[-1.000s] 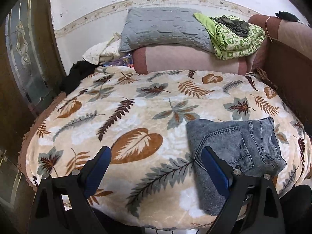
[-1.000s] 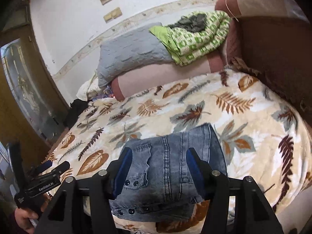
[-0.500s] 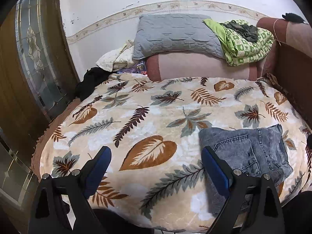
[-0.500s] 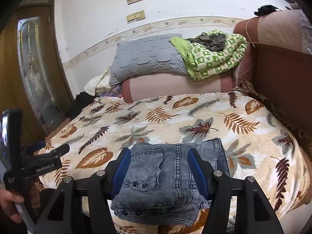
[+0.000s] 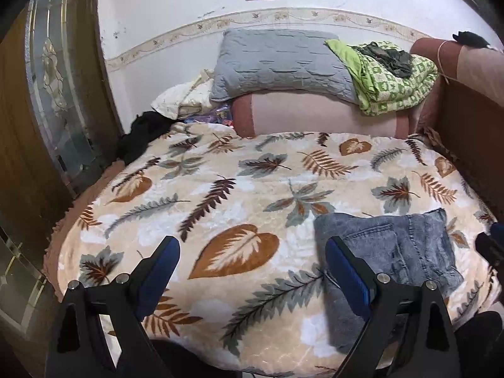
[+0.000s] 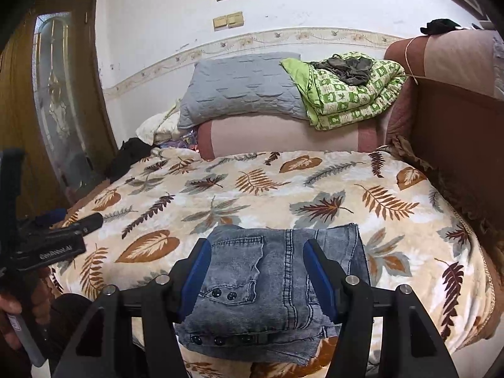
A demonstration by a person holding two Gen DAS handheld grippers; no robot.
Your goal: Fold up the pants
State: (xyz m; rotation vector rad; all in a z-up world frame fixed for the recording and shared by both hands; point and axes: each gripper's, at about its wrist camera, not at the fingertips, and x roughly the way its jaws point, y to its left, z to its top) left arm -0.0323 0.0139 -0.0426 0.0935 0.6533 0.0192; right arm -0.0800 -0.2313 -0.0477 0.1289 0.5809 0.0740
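Note:
The pants [image 6: 271, 283] are grey-blue jeans, folded into a compact rectangle near the front edge of the bed [image 6: 283, 189]. My right gripper [image 6: 256, 245] hovers just above them, open; the blue pads frame the pile without pressing it. In the left wrist view the jeans [image 5: 409, 245] lie to the right of my left gripper [image 5: 250, 245], which stands wide open over the leaf-patterned blanket [image 5: 220, 195] with nothing between its fingers. A hand holds that left gripper [image 6: 78, 217] at the left edge of the right wrist view.
At the head of the bed a grey pillow [image 5: 277, 63] and a green quilt [image 5: 393, 78] rest on a pink bolster [image 5: 315, 116]. Black cloth [image 5: 141, 132] lies at the back left. A glass-panelled door [image 5: 53, 94] stands left, a brown padded side [image 5: 466, 119] right.
The right gripper has rolled from a tilt to level and drawn back slightly from the jeans. The left view has shifted a little, showing more of the wall. The jeans have not moved.

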